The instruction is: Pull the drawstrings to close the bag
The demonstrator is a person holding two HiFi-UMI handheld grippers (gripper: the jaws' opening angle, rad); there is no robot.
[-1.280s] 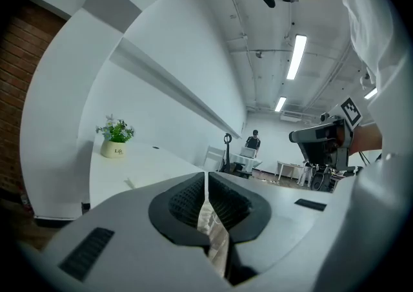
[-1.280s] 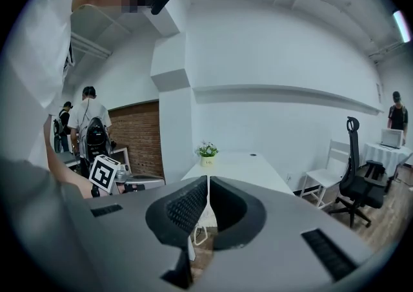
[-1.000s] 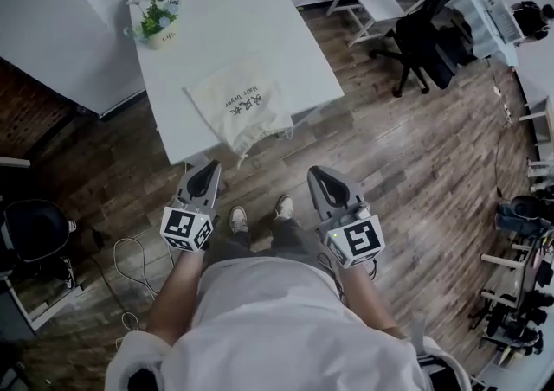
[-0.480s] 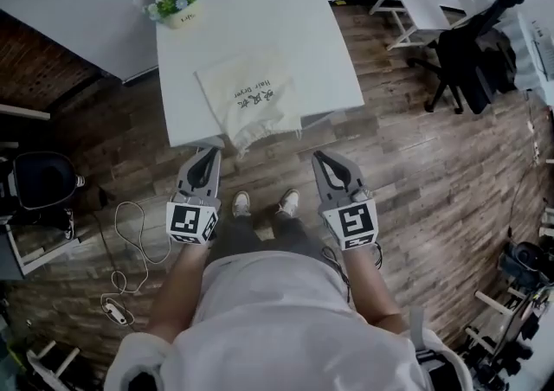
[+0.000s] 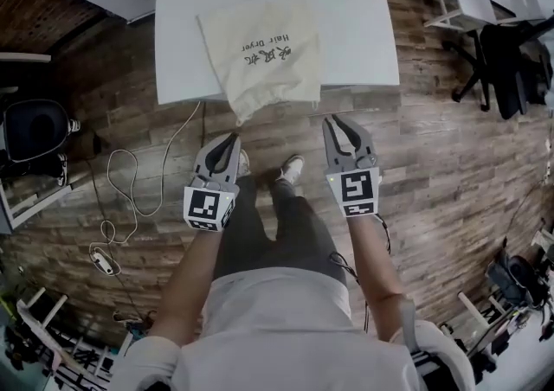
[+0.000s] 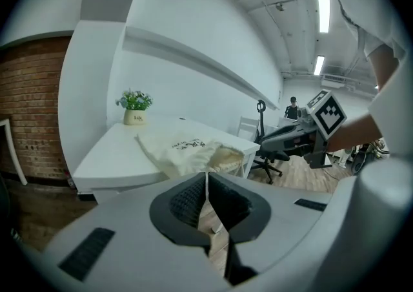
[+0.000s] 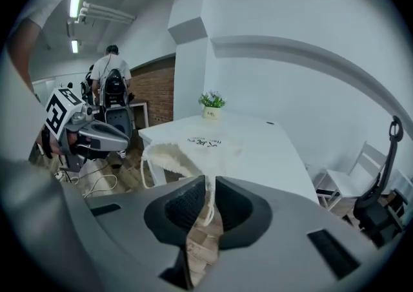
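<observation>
Hovering just short of white rectangular table, L gripper & R gripper both pinched shut, empty; cream cloth drawstring bag lies on table, mouth overhanging near edge. Risk: uneven tug on thin white cords could drag bag off table.

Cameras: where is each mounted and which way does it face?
Head view: on the person's head, steeply down at table, bag, left gripper, right gripper, arms, legs.
Left gripper view: along its shut jaws toward the bag; right gripper shows at right.
Right gripper view: along its shut jaws toward the bag; left gripper at left.
Shared: the bag on the table.
</observation>
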